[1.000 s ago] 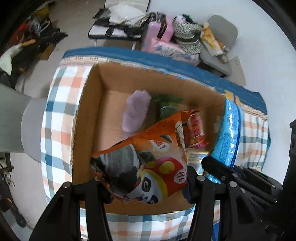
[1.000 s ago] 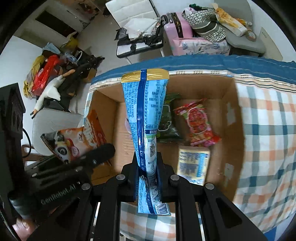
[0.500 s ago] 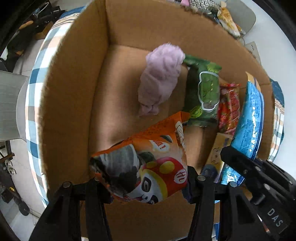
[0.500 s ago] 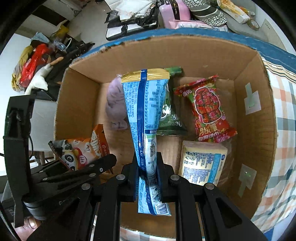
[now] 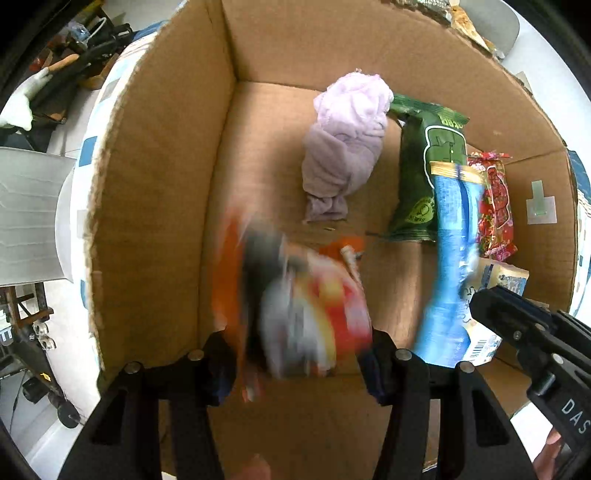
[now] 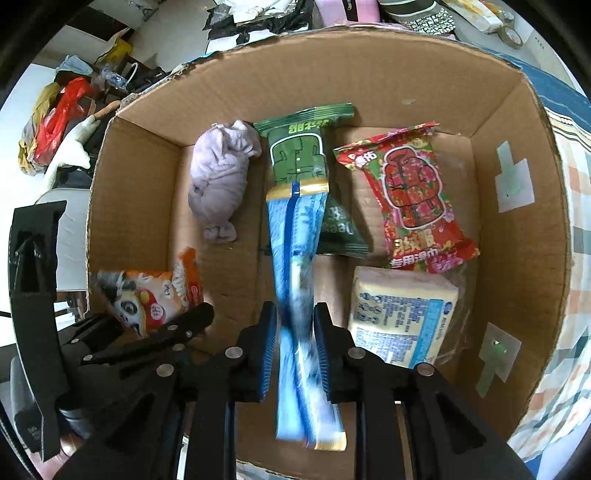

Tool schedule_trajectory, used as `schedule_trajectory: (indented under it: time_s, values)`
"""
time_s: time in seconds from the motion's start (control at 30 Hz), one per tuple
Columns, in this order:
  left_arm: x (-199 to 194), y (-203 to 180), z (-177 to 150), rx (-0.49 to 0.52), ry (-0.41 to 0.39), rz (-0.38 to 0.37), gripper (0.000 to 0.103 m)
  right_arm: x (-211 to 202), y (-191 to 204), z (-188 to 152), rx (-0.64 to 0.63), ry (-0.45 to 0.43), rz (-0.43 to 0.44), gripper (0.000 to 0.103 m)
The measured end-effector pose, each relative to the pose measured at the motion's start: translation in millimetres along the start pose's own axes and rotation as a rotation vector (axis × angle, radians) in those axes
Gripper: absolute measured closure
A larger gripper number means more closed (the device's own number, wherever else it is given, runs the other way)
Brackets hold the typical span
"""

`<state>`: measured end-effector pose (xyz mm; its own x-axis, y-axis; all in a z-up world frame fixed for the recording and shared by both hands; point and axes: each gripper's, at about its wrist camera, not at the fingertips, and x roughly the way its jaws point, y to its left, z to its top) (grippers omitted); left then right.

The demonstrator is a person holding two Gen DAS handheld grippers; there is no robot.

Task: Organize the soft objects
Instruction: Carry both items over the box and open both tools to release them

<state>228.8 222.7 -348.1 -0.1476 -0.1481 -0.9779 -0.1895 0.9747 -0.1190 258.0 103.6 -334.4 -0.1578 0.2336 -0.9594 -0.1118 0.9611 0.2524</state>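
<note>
Cardboard box (image 6: 517,229), now filling both views. Both tongs have been opened since half a second ago — the orange panda bag (image 5: 295,310) blurs free of the left tongs (image 5: 295,369); the blue packet (image 6: 299,280) slips between the parted right tongs (image 6: 295,343), both into the box.

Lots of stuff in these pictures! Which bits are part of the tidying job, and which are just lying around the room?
Part of the job: cardboard box, orange panda bag, blue packet, lilac cloth, green packet, red packet, tissue pack.

Just lying about: red plastic bag, tape roll.
</note>
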Motion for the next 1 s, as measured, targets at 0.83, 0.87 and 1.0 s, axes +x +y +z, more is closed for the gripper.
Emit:
schedule_trajectory:
  time_s: [0.83,0.87,1.0]
  values:
    - [-55,-35,-37,0.026,-0.209,0.076,0.005,-61,-33,-32,-0.040,-0.123,-0.271,0.003]
    - [-57,-34,-38,0.026,-0.217,0.078,0.005,-61,-35,-32,-0.036,-0.125,-0.271,0.001]
    - [-70,-22,-46,0.029,-0.250,0.091,0.005,-71,-40,-40,-0.024,-0.148,-0.279,0.001]
